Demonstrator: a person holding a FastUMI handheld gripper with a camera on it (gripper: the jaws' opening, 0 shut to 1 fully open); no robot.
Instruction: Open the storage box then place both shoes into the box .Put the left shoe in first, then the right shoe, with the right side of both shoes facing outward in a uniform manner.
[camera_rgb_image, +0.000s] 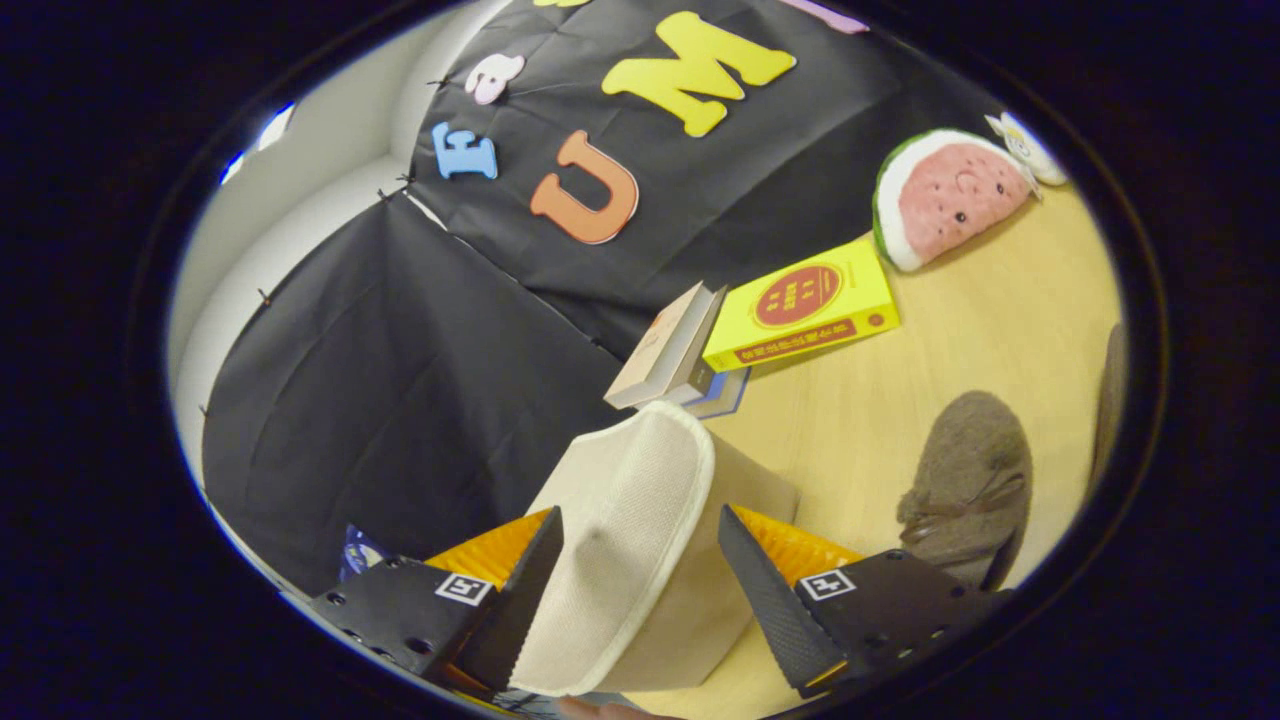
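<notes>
The gripper (640, 560) has its fingers spread on either side of the storage box (640, 530), not pressing its beige lid. One brown shoe (965, 480) lies on the tabletop (1000, 330) beside it. The task looks barely begun: opening not finished, no shoe inside as far as I can see.

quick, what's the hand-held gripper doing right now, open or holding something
hand-held gripper: open, fingers straddling the beige lid of the storage box; whether either finger touches it cannot be told.
</notes>
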